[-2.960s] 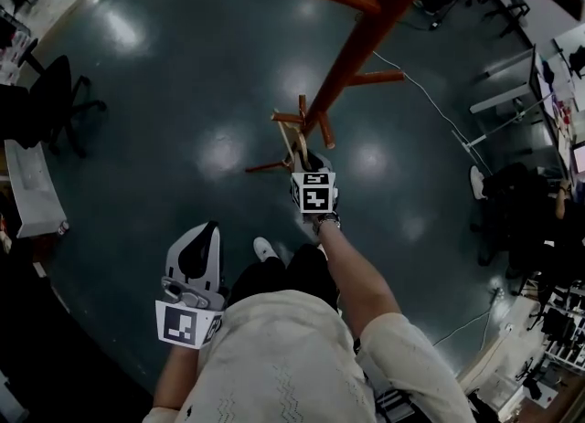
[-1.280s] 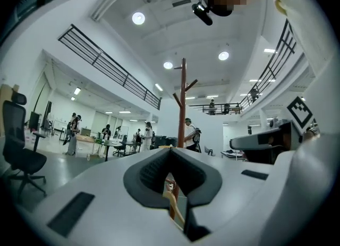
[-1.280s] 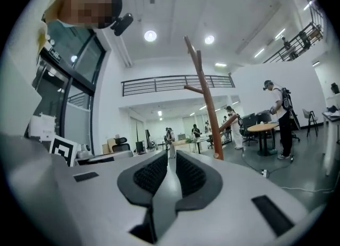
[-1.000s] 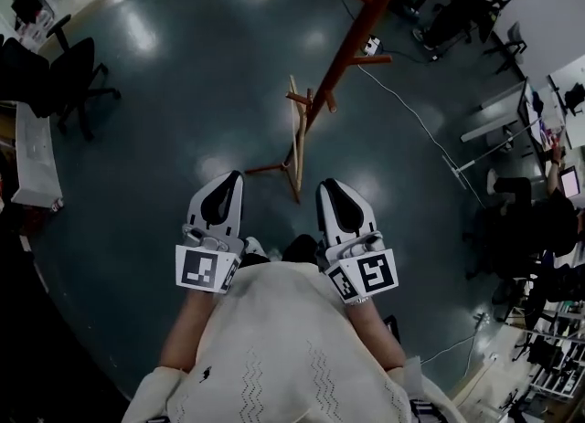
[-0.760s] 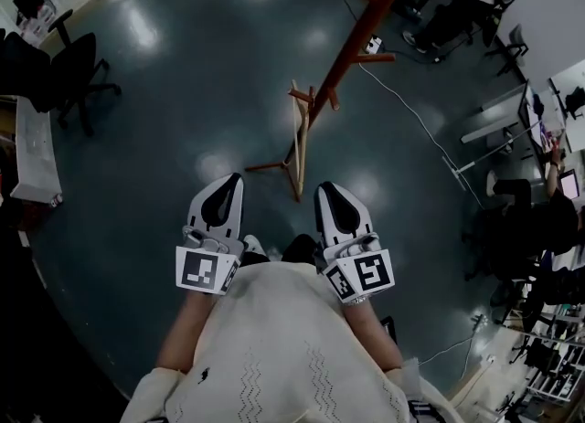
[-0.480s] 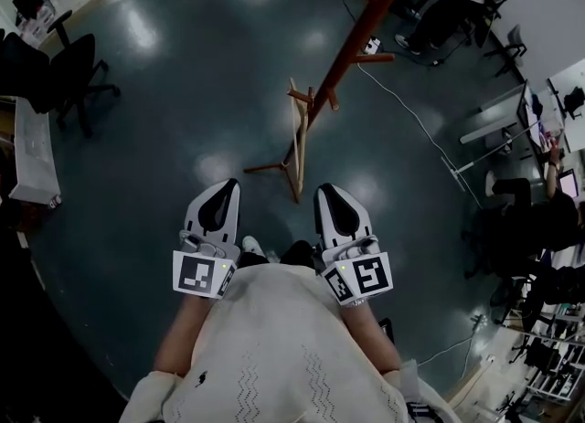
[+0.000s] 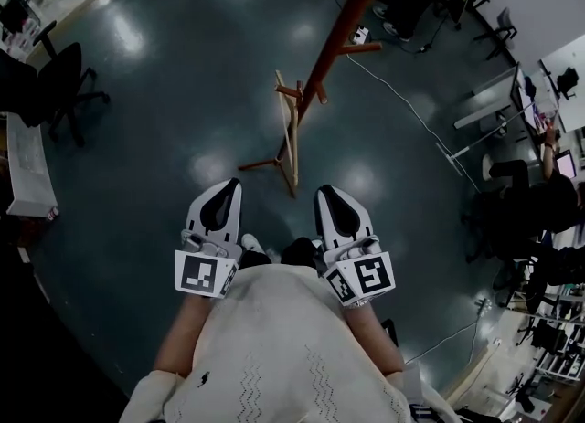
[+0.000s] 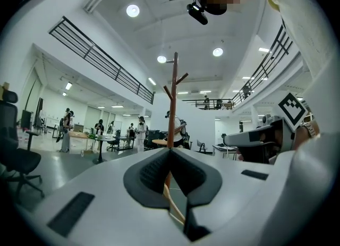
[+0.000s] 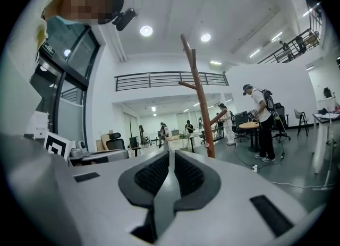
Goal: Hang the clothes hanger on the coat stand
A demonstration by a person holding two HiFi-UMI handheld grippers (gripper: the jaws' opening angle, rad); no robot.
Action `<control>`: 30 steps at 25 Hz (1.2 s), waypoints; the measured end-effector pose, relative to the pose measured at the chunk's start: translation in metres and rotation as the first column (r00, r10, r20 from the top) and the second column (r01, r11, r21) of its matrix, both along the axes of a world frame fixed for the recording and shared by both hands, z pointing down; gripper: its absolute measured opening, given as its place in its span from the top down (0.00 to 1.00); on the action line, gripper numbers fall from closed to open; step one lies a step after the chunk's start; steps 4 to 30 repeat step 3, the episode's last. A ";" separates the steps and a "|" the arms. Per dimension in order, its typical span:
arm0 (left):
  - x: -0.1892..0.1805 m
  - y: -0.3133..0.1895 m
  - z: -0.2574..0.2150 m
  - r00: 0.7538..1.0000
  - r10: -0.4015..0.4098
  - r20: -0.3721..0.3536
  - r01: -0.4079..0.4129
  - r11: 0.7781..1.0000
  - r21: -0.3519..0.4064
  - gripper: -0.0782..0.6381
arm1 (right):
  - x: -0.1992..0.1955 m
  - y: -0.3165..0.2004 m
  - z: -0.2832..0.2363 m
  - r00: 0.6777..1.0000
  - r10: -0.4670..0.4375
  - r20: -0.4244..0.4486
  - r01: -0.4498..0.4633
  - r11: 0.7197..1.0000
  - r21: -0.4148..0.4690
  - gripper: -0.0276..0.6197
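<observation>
Hanging on the coat stand (image 7: 340,33), the clothes hanger (image 7: 287,133) sits well ahead of your left hand-held gripper (image 7: 227,188) and right hand-held gripper (image 7: 327,195), both pressed together, empty.

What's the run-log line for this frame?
hanger: hung on low peg of coat stand | left claw: shut, empty | right claw: shut, empty | both claws: by torso | task: looks done

White left gripper (image 7: 230,185) and right gripper (image 7: 324,193), black pads (image 7: 218,209), square-marker cubes (image 7: 199,273), cream knit top (image 7: 274,348)
</observation>
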State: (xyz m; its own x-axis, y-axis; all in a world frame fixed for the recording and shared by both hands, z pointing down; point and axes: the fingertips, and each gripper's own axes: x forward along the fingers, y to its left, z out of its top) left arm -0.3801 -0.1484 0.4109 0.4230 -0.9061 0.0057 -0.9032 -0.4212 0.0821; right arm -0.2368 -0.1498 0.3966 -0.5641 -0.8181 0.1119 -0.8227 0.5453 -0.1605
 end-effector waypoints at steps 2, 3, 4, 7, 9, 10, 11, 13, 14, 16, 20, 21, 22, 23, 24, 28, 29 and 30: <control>0.005 -0.002 -0.001 1.000 0.012 0.002 -0.012 1.000 0.004 0.87 | 0.003 -0.002 0.001 1.000 0.008 -0.001 -0.008 1.000 0.000 0.88; 0.008 -0.004 -0.001 1.000 0.018 0.002 -0.018 1.000 0.005 0.87 | 0.004 -0.003 0.001 1.000 0.012 -0.001 -0.012 1.000 0.000 0.88; 0.008 -0.004 -0.001 1.000 0.018 0.002 -0.018 1.000 0.005 0.87 | 0.004 -0.003 0.001 1.000 0.012 -0.001 -0.012 1.000 0.000 0.88; 0.008 -0.004 -0.001 1.000 0.018 0.002 -0.018 1.000 0.005 0.87 | 0.004 -0.003 0.001 1.000 0.012 -0.001 -0.012 1.000 0.000 0.88; 0.008 -0.004 -0.001 1.000 0.018 0.002 -0.018 1.000 0.005 0.87 | 0.004 -0.003 0.001 1.000 0.012 -0.001 -0.012 1.000 0.000 0.88; 0.008 -0.004 -0.001 1.000 0.018 0.002 -0.018 1.000 0.005 0.87 | 0.004 -0.003 0.001 1.000 0.012 -0.001 -0.012 1.000 0.000 0.88; 0.008 -0.004 -0.001 1.000 0.018 0.002 -0.018 1.000 0.005 0.87 | 0.004 -0.003 0.001 1.000 0.012 -0.001 -0.012 1.000 0.000 0.88; 0.008 -0.004 -0.001 1.000 0.018 0.002 -0.018 1.000 0.005 0.87 | 0.004 -0.003 0.001 1.000 0.012 -0.001 -0.012 1.000 0.000 0.88; 0.008 -0.004 -0.001 1.000 0.018 0.002 -0.018 1.000 0.005 0.87 | 0.004 -0.003 0.001 1.000 0.012 -0.001 -0.012 1.000 0.000 0.88; 0.008 -0.004 -0.001 1.000 0.018 0.002 -0.018 1.000 0.005 0.87 | 0.004 -0.003 0.001 1.000 0.012 -0.001 -0.012 1.000 0.000 0.88; 0.008 -0.004 -0.001 1.000 0.018 0.002 -0.018 1.000 0.005 0.87 | 0.004 -0.003 0.001 1.000 0.012 -0.001 -0.012 1.000 0.000 0.88; 0.008 -0.004 -0.001 1.000 0.018 0.002 -0.018 1.000 0.005 0.87 | 0.004 -0.003 0.001 1.000 0.012 -0.001 -0.012 1.000 0.000 0.88; 0.008 -0.004 -0.001 1.000 0.018 0.002 -0.018 1.000 0.005 0.87 | 0.004 -0.003 0.001 1.000 0.012 -0.001 -0.012 1.000 0.000 0.88; 0.008 -0.004 -0.001 1.000 0.018 0.002 -0.018 1.000 0.005 0.87 | 0.004 -0.003 0.001 1.000 0.012 -0.001 -0.012 1.000 0.000 0.88; 0.008 -0.004 -0.001 1.000 0.018 0.002 -0.018 1.000 0.005 0.87 | 0.004 -0.003 0.001 1.000 0.012 -0.001 -0.012 1.000 0.000 0.88; 0.008 -0.004 -0.001 1.000 0.018 0.002 -0.018 1.000 0.005 0.87 | 0.004 -0.003 0.001 1.000 0.012 -0.001 -0.012 1.000 0.000 0.88; 0.008 -0.004 -0.001 1.000 0.018 0.002 -0.018 1.000 0.005 0.87 | 0.004 -0.003 0.001 1.000 0.012 -0.001 -0.012 1.000 0.000 0.88; 0.008 -0.004 -0.001 1.000 0.018 0.002 -0.018 1.000 0.005 0.87 | 0.004 -0.003 0.001 1.000 0.012 -0.001 -0.012 1.000 0.000 0.88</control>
